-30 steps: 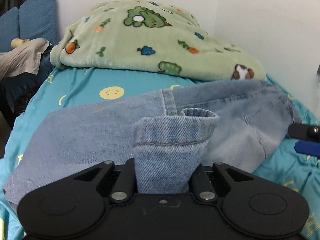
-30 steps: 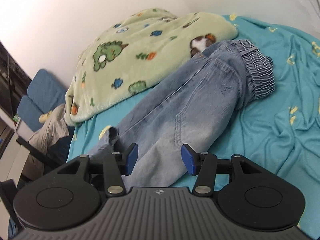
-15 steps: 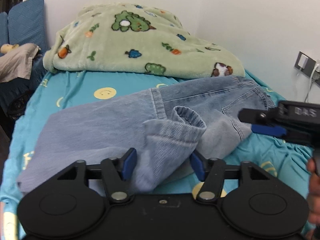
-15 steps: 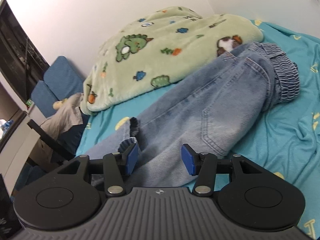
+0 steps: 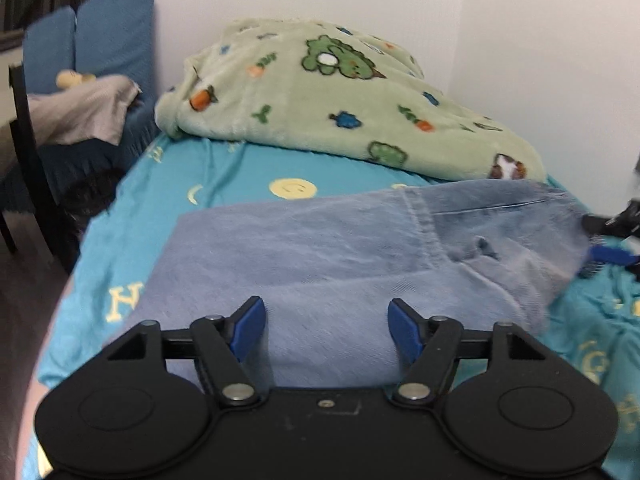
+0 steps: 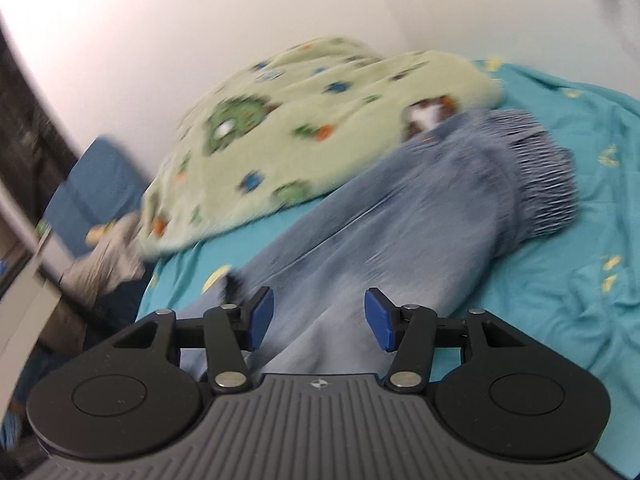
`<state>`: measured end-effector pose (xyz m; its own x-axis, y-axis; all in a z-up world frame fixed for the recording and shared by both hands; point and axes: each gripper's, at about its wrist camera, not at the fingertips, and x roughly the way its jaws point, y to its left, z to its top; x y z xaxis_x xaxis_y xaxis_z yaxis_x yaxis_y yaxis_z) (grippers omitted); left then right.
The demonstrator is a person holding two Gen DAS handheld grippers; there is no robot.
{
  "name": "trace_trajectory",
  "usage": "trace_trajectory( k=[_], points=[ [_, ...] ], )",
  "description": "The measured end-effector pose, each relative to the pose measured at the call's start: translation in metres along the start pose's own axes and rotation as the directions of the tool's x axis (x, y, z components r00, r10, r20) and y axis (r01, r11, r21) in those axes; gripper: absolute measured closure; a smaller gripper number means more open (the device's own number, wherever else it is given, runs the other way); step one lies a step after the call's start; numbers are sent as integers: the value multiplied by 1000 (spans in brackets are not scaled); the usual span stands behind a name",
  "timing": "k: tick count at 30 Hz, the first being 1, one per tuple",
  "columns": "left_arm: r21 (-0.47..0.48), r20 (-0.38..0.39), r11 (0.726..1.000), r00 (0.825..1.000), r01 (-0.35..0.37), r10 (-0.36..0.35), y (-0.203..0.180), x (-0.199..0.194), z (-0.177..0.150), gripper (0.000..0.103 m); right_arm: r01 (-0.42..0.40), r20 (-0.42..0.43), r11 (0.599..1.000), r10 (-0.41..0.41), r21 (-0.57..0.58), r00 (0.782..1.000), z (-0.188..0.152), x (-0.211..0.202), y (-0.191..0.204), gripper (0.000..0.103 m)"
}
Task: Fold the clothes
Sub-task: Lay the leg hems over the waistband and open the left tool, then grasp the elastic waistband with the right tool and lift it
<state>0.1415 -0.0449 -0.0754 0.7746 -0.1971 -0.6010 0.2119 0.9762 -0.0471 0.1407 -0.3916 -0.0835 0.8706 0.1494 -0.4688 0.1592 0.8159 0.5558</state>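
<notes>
Light blue jeans [image 5: 320, 248] lie across the teal bed sheet [image 5: 180, 184], one leg folded over so its hem [image 5: 480, 246] rests near the seat. My left gripper [image 5: 326, 326] hovers over the folded leg. Its jaws are opening, and nothing is pinched between the blue pads. In the blurred right wrist view the jeans [image 6: 400, 216] stretch away to a striped elastic waistband [image 6: 540, 184]. My right gripper [image 6: 320, 314] is above the denim with its jaws opening slightly, apart from the cloth. One of its blue pads [image 5: 612, 255] shows beside the waistband.
A green fleece blanket [image 5: 340, 100] with cartoon prints is heaped at the far end of the bed, against the wall. Blue cushions [image 5: 108, 28] and a grey cloth [image 5: 80, 112] sit past the bed's left edge. Rumpled sheet [image 6: 560, 300] lies to the right of the jeans.
My left gripper let go of the leg hem it was shut on and pulled back. The hem dropped onto the jeans. The right wrist view has swung and blurred.
</notes>
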Motion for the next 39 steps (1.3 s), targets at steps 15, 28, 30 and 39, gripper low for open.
trace_trajectory(
  k=[15, 28, 30, 39],
  points=[
    [9, -26, 999, 998, -49, 49, 0, 29, -8, 32, 43, -12, 916, -42, 398, 999, 28, 71, -123, 29],
    [-95, -18, 995, 1000, -1, 0, 16, 10, 7, 33, 84, 50, 943, -105, 323, 993, 37, 74, -111, 80],
    [-105, 5, 994, 1000, -1, 2, 20, 2, 11, 33, 99, 106, 971, -124, 218, 987, 43, 63, -86, 83],
    [-210, 139, 978, 990, -8, 38, 64, -34, 39, 33, 164, 341, 954, -72, -251, 937, 27, -5, 52, 86]
  ],
)
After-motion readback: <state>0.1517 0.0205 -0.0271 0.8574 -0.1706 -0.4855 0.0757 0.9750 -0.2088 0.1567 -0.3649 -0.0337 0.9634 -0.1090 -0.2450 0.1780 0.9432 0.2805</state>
